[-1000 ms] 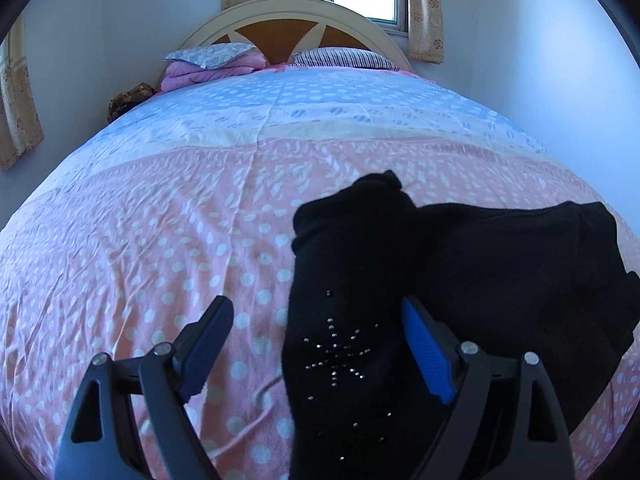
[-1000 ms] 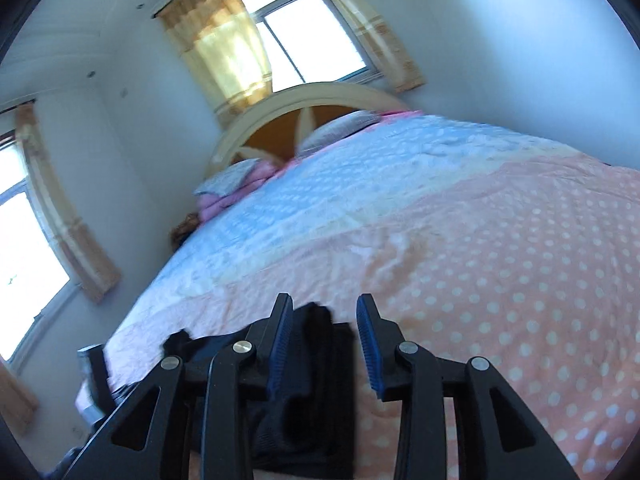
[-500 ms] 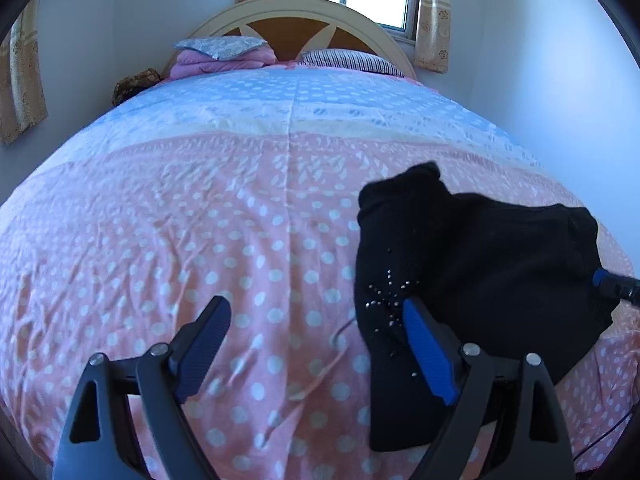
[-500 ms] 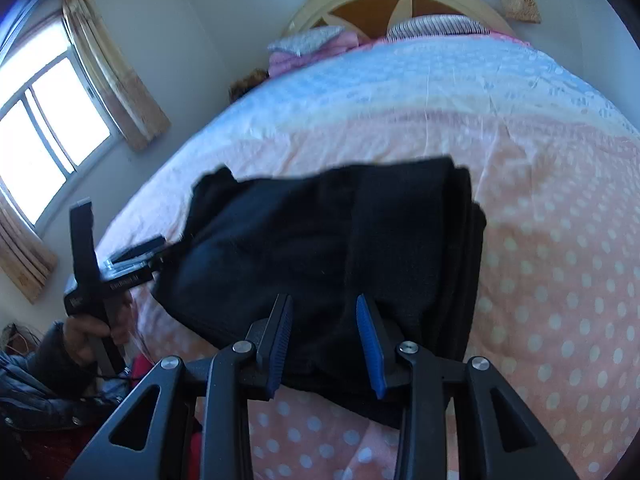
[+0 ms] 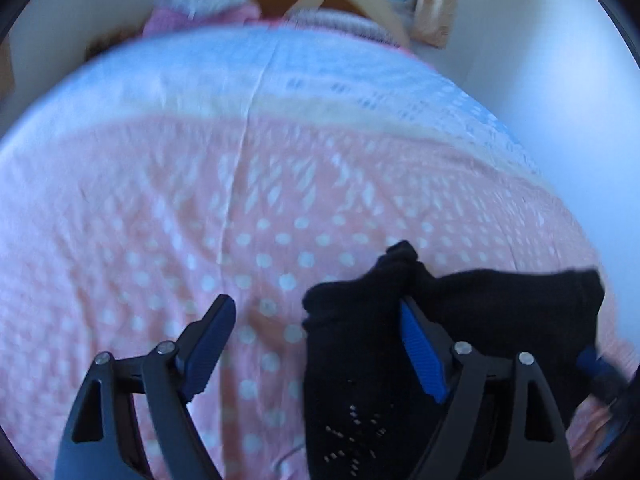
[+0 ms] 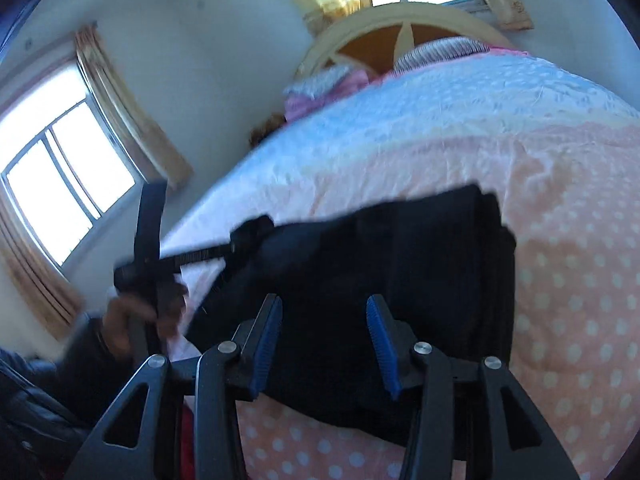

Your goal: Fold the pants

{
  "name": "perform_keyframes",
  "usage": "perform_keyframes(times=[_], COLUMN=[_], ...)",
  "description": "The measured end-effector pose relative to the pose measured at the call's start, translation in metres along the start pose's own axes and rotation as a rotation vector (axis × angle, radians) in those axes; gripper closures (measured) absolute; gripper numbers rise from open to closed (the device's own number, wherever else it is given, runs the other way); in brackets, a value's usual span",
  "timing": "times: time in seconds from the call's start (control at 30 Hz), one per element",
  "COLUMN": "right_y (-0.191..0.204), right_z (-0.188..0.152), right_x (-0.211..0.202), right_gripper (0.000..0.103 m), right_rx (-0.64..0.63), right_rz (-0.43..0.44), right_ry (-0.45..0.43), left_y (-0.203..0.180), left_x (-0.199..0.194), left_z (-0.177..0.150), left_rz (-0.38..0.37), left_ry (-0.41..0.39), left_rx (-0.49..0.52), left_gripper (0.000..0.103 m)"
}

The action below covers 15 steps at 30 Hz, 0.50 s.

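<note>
Black pants (image 6: 392,280) folded, lying on pink dotted bedspread (image 5: 160,208) nr foot edge. L gripper (image 5: 316,320) spread wide over pants' end. R gripper (image 6: 322,320) parted, empty, above pants.

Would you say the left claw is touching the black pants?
Cannot tell: in the left wrist view the open left claw overlaps the black pants, but blur hides contact.

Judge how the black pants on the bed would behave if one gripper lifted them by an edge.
The black pants would probably droop: the cloth lies in soft, bunched layers. Their stacked folds at the right edge would likely slide apart. On the dotted bedspread they would probably drag rather than slide cleanly.
</note>
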State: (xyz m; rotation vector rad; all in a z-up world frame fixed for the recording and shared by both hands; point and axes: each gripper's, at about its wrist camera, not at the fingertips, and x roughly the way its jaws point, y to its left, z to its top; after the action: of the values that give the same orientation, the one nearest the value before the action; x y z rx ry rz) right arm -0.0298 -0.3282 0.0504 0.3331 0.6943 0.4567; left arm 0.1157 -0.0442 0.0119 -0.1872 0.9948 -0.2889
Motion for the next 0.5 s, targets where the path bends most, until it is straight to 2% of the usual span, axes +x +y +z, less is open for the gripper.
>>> perform_keyframes(times=[0.03,0.07,0.17,0.27,0.3,0.33,0.4,0.5], right_y=[0.000,-0.001,-0.003,-0.001,0.000,0.000,-0.002,-0.015], right_z=[-0.003,-0.005,-0.008,-0.010,-0.012,-0.012,-0.012,-0.003], right_x=[0.007,0.011,0.007,0.006,0.007,0.006,0.002,-0.024], right_gripper=[0.056,0.056,0.056,0.056,0.056,0.056,0.056,0.056], right_rx=[-0.010,-0.014,-0.018,-0.033,-0.035,-0.036,-0.015,0.088], right_rz=[-0.035,-0.042,-0.027,-0.034,-0.034,-0.033,-0.015,0.074], right_ry=[0.033,0.044,0.034,0.031,0.028,0.025,0.002,-0.137], left_y=[0.009,0.012,0.027,0.053,0.060,0.065,0.060,0.036], left_x=[0.005,0.005,0.005,0.004,0.003,-0.003,-0.014,-0.034], left_z=[0.003,0.007,0.022,0.034,0.034,0.032,0.024,0.003], left_rz=[-0.031,-0.042,-0.049,0.130,0.135,0.103,0.074,0.064], left_ry=[0.015,0.010,-0.012,-0.029,-0.032,-0.038,-0.062,-0.108], left_rx=[-0.053,-0.061,-0.090,-0.201,-0.223,-0.243,-0.217,-0.112], left_gripper=[0.017,0.017,0.016,0.020,0.020,0.020,0.020,0.020])
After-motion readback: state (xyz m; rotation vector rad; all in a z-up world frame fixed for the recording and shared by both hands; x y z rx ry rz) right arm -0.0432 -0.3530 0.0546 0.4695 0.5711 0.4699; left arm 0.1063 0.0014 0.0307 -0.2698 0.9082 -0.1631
